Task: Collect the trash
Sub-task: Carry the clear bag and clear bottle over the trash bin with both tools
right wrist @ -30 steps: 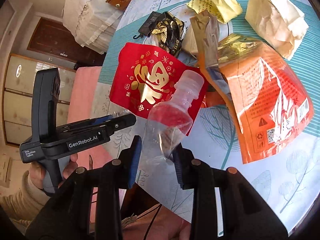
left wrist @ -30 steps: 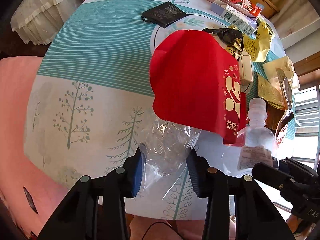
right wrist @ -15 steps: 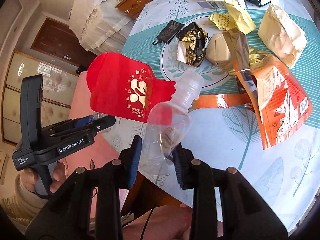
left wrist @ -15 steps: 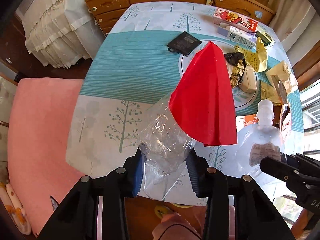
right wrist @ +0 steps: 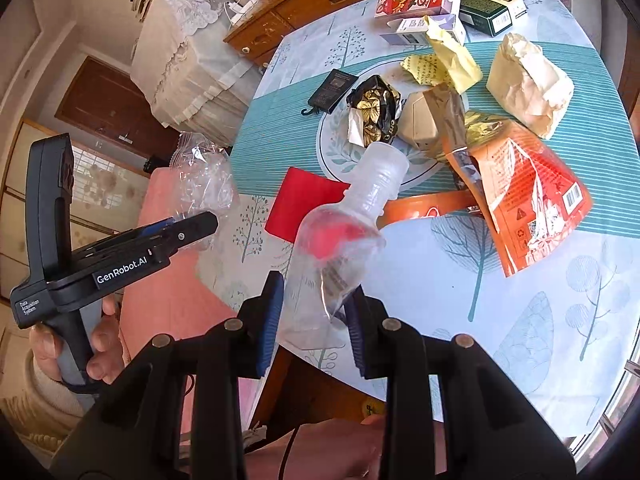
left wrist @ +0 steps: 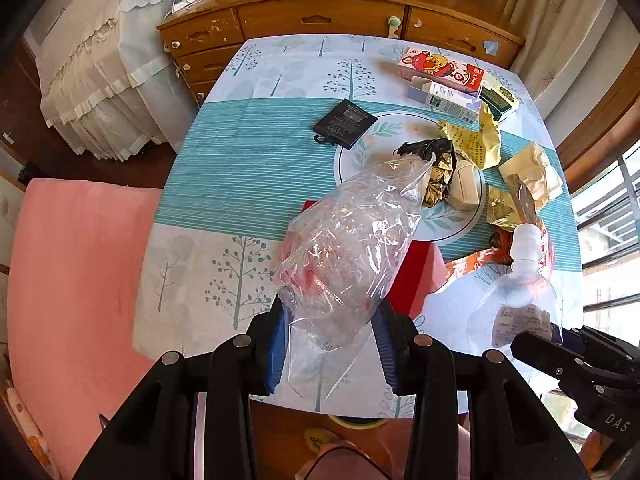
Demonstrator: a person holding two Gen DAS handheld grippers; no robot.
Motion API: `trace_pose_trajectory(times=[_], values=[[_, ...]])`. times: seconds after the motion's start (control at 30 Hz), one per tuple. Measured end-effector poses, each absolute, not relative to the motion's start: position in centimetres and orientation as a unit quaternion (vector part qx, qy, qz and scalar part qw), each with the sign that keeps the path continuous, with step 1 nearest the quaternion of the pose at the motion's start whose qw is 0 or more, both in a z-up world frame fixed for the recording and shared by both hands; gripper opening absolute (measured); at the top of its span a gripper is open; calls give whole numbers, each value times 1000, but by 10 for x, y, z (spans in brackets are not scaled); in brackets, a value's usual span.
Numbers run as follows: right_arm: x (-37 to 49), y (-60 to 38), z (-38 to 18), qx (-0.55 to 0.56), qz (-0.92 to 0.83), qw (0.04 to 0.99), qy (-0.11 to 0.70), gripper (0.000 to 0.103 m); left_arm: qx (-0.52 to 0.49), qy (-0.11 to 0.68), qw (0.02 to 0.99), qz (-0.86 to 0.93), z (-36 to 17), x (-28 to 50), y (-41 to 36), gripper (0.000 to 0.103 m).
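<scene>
My left gripper [left wrist: 330,344] is shut on a crumpled clear plastic bag [left wrist: 348,244], held above the near edge of the table; the bag [right wrist: 202,184] and gripper also show in the right wrist view. My right gripper [right wrist: 314,314] is shut on a clear plastic bottle [right wrist: 344,232] with no cap, neck pointing away; it also shows in the left wrist view [left wrist: 516,292]. A red packet [right wrist: 306,204] lies flat on the table beyond the bottle, partly hidden behind the bag in the left wrist view [left wrist: 416,276].
On the tablecloth [left wrist: 248,168] lie an orange foil pouch [right wrist: 528,196], a black-gold wrapper [right wrist: 372,112], yellow paper [right wrist: 448,60], a crumpled paper bag [right wrist: 528,80], a black card [left wrist: 345,123] and boxes [left wrist: 444,72]. A pink chair [left wrist: 72,280] is left, a wooden dresser [left wrist: 320,20] behind.
Both grippers have risen and pulled back from the table. The red packet has dropped away from the clear bag and now lies flat on the table.
</scene>
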State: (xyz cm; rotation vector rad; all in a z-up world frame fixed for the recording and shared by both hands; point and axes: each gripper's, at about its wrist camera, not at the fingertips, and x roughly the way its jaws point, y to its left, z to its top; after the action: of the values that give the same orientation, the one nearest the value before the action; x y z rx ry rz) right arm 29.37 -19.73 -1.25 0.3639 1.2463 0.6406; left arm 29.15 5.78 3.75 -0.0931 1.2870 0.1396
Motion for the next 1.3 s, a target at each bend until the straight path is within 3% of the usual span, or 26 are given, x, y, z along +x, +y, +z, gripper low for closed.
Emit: trace_pose_trajectory(times=[0.4, 0.7, 1.0, 1.3], values=[[261, -200, 17, 161, 278, 772, 548, 27, -50, 600, 798, 28, 40, 253, 59, 38], [195, -169, 35, 153, 257, 794, 529, 27, -40, 589, 807, -21, 41, 173, 66, 38], [94, -127, 19, 142, 227, 797, 542, 26, -38, 580, 811, -59, 22, 77, 87, 39], [15, -100, -31, 121, 191, 775, 591, 26, -56, 611, 786, -81, -28, 5, 93, 39]])
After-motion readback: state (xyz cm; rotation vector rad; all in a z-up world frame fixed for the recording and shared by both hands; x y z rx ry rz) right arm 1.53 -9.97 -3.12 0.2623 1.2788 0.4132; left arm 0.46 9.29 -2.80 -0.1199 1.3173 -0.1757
